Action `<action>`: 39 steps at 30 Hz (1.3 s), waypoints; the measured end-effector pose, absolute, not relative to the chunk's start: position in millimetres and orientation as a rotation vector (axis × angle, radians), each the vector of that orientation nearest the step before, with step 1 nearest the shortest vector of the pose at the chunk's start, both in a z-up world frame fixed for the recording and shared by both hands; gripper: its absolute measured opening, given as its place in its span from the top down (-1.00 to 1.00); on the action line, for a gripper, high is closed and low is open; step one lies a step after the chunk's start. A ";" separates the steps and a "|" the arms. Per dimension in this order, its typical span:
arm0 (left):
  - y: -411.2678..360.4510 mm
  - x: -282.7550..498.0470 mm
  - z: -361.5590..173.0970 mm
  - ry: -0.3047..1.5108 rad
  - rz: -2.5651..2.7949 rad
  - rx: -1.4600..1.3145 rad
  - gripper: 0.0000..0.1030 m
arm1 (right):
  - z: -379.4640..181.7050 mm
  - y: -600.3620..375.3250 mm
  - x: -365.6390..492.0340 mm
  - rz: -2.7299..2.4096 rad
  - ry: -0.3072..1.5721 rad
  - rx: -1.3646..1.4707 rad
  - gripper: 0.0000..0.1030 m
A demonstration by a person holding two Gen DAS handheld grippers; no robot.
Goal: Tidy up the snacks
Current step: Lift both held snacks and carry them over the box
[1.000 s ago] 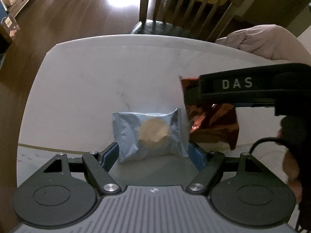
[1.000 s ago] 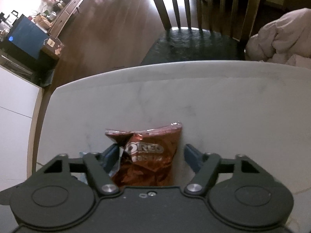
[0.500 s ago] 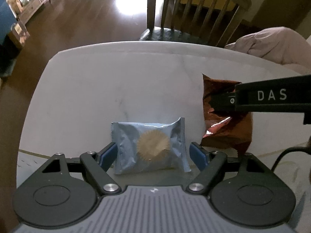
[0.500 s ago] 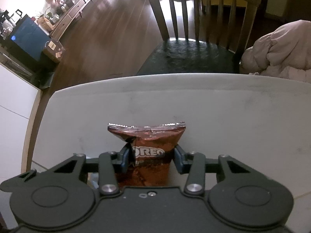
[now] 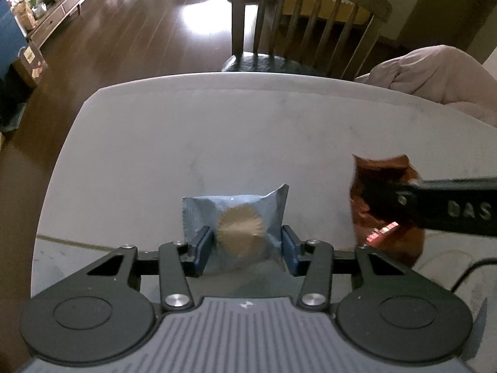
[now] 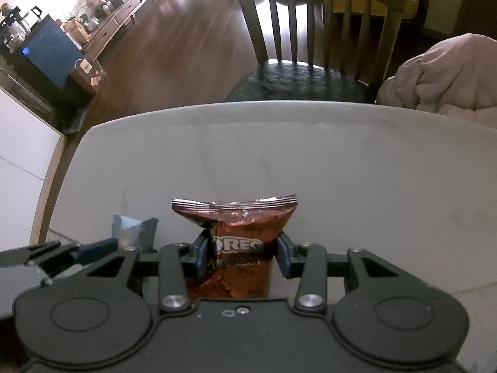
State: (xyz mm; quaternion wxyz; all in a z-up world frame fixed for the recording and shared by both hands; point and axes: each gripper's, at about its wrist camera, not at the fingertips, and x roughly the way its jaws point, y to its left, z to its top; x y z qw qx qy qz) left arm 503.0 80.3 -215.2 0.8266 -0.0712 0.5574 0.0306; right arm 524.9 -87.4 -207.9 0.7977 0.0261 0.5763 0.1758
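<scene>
Gripping packets — left tool (image 5: 247,244) blue packet (image 5: 236,217), right tool (image 6: 240,256) Oreo bag (image 6: 237,242).

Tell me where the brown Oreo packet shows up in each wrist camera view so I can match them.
Left wrist view: the brown Oreo packet sits at the right edge, partly behind the right gripper's black finger.
Right wrist view: the packet is bottom centre, pinched in the right gripper.
Shared landmark: the wooden spindle-back chair beyond the white table's far edge.

A pale blue snack packet (image 5: 236,217) stands upright left of a crumpled brown Oreo bag (image 6: 239,236).
</scene>
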 end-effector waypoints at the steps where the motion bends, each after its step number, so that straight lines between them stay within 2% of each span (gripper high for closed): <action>1: 81.2 500.2 -214.2 1.187 0.063 -0.159 0.11 | -206.0 -89.9 521.0 0.379 1.237 0.054 0.21; 9: 81.4 471.2 -192.8 1.188 0.045 -0.161 0.13 | -183.2 -110.7 484.7 0.406 1.219 0.042 0.22; 30: 63.8 349.3 -57.4 0.995 -0.040 -0.122 0.13 | -79.7 -140.7 355.8 0.429 1.077 0.011 0.22; 39: 45.9 295.6 -23.1 0.972 -0.104 -0.087 0.13 | -47.5 -151.7 299.8 0.436 1.036 0.005 0.22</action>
